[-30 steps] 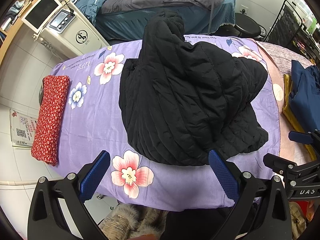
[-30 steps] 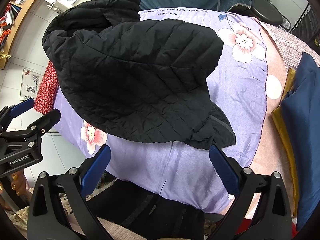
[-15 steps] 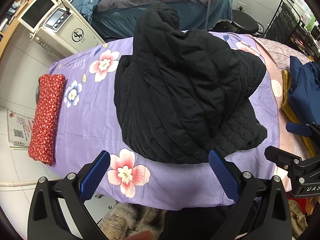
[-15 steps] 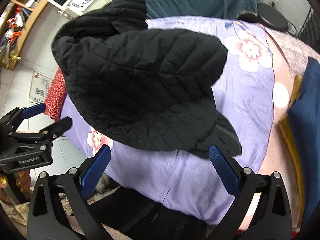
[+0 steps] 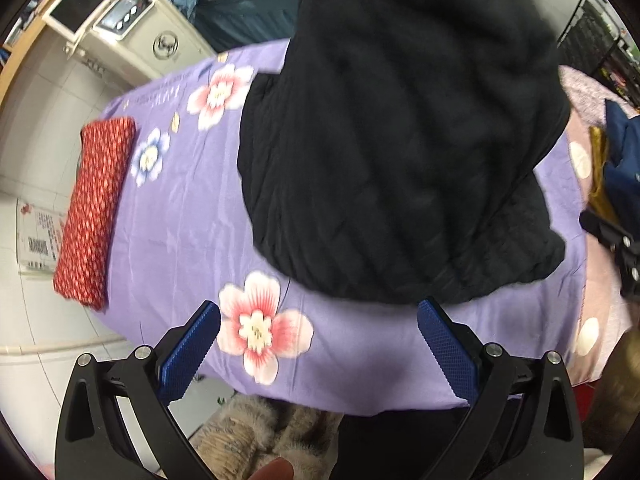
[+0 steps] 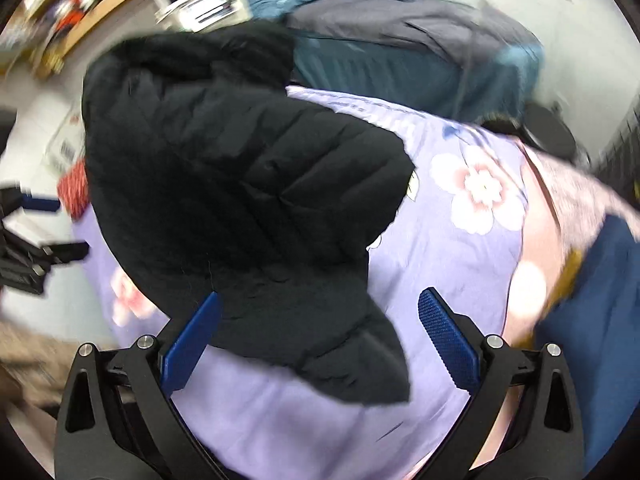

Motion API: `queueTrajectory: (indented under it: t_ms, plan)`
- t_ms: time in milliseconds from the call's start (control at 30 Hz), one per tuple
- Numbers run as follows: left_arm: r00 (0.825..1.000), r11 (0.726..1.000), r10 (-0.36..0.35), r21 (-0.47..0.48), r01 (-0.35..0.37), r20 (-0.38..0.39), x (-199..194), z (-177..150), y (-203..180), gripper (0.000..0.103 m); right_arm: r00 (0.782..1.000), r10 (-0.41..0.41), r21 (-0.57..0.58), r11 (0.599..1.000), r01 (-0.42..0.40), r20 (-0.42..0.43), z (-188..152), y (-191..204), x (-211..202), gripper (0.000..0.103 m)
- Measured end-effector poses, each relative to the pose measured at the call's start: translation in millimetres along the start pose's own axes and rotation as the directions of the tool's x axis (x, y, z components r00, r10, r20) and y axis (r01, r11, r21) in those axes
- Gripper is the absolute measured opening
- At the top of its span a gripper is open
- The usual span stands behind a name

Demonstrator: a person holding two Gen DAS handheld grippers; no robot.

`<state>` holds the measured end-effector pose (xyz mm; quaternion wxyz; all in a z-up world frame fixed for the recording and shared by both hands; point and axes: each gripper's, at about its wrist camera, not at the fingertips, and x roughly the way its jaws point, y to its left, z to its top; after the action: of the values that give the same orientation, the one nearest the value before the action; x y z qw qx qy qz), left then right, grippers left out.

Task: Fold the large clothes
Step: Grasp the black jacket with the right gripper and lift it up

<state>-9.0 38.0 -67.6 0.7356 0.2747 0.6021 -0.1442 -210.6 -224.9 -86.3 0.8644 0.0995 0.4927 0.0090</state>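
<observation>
A black quilted jacket [image 5: 392, 152] lies in a rumpled heap on the purple flowered sheet [image 5: 172, 216] of a table. In the right wrist view the same jacket [image 6: 248, 208] fills the left and middle, its near hem corner lying between the blue pads. My left gripper [image 5: 318, 344] hangs open just in front of the jacket's near edge, over a pink flower print, holding nothing. Also open, my right gripper [image 6: 318, 336] hovers above the hem, apart from the cloth. The other gripper [image 6: 28, 248] shows at the left edge.
A red patterned cushion [image 5: 94, 212] lies at the sheet's left end. Folded navy cloth [image 6: 600, 320] and a mustard piece sit at the right. A white machine [image 5: 132, 28] and a teal-covered bed [image 6: 400, 52] stand behind. A black wire rack [image 5: 600, 44] is at far right.
Both grippers have moved forward toward the jacket, which now looms larger. The right wrist view swung and is blurred. Both stayed open.
</observation>
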Motion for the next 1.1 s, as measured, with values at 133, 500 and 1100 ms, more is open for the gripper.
queueTrajectory:
  t_ms: [133, 500, 1100]
  plan:
    - [0.998, 0.997, -0.011, -0.074, 0.006, -0.061, 19, -19, 14, 0.097, 0.996, 0.07, -0.048, 0.996, -0.073, -0.061, -6, -11, 45, 0.097]
    - [0.991, 0.966, -0.06, -0.258, 0.028, -0.118, 40, -62, 53, 0.097, 0.917, 0.307, -0.011, 0.947, -0.32, -0.256, -11, 15, 107, 0.035]
    - [0.887, 0.98, -0.16, -0.04, 0.196, 0.433, -39, -112, 10, 0.095, 0.486, 0.873, -0.084, 0.482, -0.872, -0.038, 151, 167, -39, 0.008]
